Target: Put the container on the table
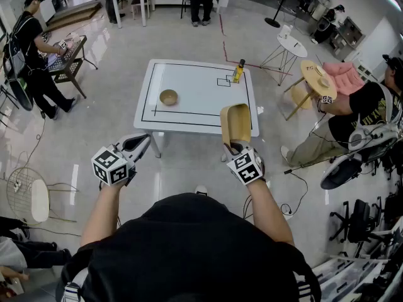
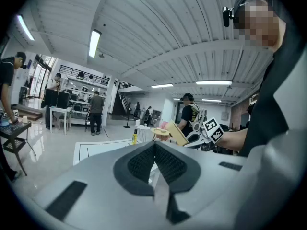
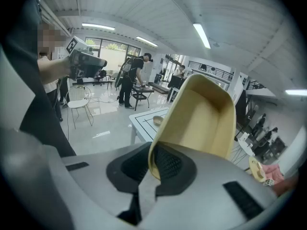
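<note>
The right hand-held gripper (image 1: pixel 234 145) (image 3: pixel 153 169) is clamped on the rim of the tan container (image 1: pixel 235 123) (image 3: pixel 201 119), which rises straight ahead of its jaws, in the air over the near edge of the white bench (image 1: pixel 201 99). The left hand-held gripper (image 1: pixel 140 145) (image 2: pixel 154 162) has its jaws pressed together with nothing between them. Beyond it on the bench sits a wooden bowl (image 1: pixel 168 97). Far ahead of the right one stands a yellow bottle (image 1: pixel 238 72).

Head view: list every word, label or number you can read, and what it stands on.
No text reads clearly.
Left marker cube and right marker cube: black-and-white patterns only, no words.
Bottle label: too small to read.
Yellow print on the seated person's shirt: too blurred to read.
</note>
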